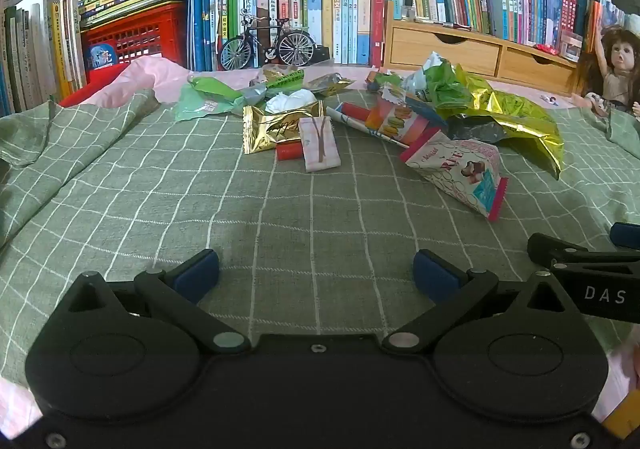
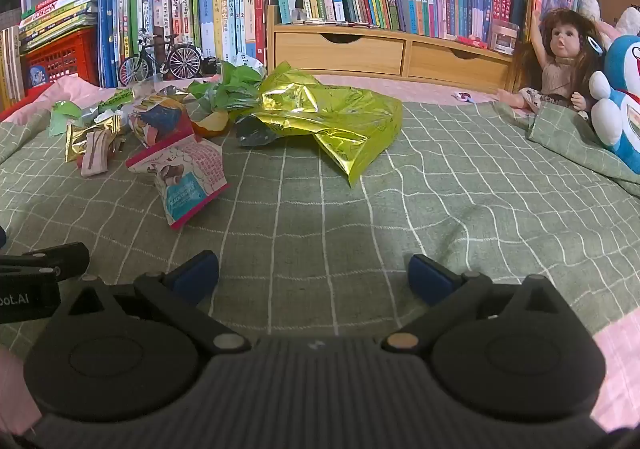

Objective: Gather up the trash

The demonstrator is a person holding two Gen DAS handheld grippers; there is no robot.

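Both grippers hover over a green checked cloth (image 1: pixel 280 217) with their jaws spread wide and nothing between them: the left gripper (image 1: pixel 316 273) and the right gripper (image 2: pixel 314 275) each point at bare cloth. The trash lies in a loose heap toward twelve o'clock, well apart from both. Nearest the left gripper, at about one o'clock, is a pink and white snack packet (image 1: pixel 460 173) on which only the letters "RI E" can be made out; in the right wrist view the same packet sits at about eleven o'clock, with "BLACK TRUFFLE" on its blue panel. Beside it lie a gold wrapper (image 1: pixel 272 127) with a script logo too small to read, a pale pink striped wrapper (image 1: pixel 320 145), a small red piece (image 1: pixel 289 151) and a crumpled shiny yellow-green bag (image 2: pixel 336 117). A packet printed with macarons (image 1: pixel 396 123) rests among green wrappers. The other gripper's body at the left view's right edge reads "DAS". Behind the heap stand a model bicycle (image 1: pixel 268 45), rows of books with Chinese titles, a red crate (image 1: pixel 136 35), wooden drawers (image 2: pixel 340 49) and a doll (image 2: pixel 560 61).
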